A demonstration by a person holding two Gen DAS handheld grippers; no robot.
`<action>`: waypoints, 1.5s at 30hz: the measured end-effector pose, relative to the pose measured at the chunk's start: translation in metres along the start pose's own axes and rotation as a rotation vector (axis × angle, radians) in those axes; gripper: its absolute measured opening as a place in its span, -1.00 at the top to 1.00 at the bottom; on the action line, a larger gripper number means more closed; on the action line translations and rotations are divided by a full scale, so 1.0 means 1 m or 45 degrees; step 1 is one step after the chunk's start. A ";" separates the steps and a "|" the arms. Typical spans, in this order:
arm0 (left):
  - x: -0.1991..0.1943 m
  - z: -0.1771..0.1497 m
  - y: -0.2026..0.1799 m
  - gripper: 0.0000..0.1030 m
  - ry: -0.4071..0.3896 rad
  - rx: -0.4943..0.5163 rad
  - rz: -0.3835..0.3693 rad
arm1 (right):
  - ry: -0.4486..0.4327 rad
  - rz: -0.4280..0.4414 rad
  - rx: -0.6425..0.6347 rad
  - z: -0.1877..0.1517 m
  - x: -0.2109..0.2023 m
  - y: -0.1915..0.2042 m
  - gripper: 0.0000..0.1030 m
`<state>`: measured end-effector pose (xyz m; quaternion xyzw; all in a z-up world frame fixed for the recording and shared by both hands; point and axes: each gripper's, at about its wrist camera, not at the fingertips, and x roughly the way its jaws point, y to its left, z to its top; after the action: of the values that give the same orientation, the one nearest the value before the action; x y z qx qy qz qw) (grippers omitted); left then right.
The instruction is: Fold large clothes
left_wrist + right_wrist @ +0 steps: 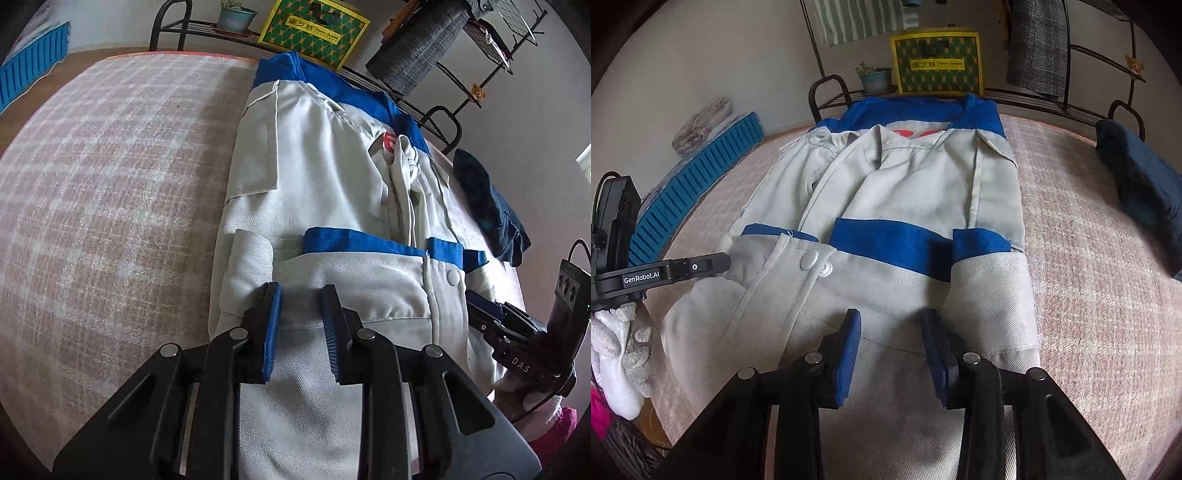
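2 claws (300, 295) (891, 321) open over 1 jacket (332, 192).

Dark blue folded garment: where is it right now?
The dark blue folded garment lies at the bed's far right edge, apart from the grey-and-blue work jacket, near the black metal rack.

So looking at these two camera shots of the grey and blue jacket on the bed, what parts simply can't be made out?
- Jacket hem: both views, covered by the gripper bodies and cut off at the bottom edge.
- Red logo inside the collar: both views, mostly covered by grey fabric, unreadable.
- Left gripper and right gripper: open over the cloth; contact with it can't be judged.
- Dark blue garment: right wrist view, bunched up and cut by the edge, type unclear.
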<state>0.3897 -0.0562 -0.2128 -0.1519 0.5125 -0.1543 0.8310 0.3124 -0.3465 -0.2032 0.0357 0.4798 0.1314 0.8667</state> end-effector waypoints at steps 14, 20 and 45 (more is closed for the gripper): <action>-0.211 0.023 0.002 0.38 -0.421 -0.007 0.076 | -0.376 -0.027 -0.092 0.008 -0.184 -0.001 -0.36; -0.273 0.053 -0.012 0.11 -0.481 0.028 0.035 | -0.466 -0.026 -0.087 0.036 -0.244 -0.012 -0.36; 0.066 0.312 -0.003 -0.18 -0.094 -0.020 -0.107 | -0.134 0.152 0.141 0.271 0.035 -0.137 -0.28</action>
<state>0.6975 -0.0566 -0.1312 -0.1852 0.4757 -0.1794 0.8410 0.5846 -0.4522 -0.1121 0.1190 0.4371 0.1539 0.8781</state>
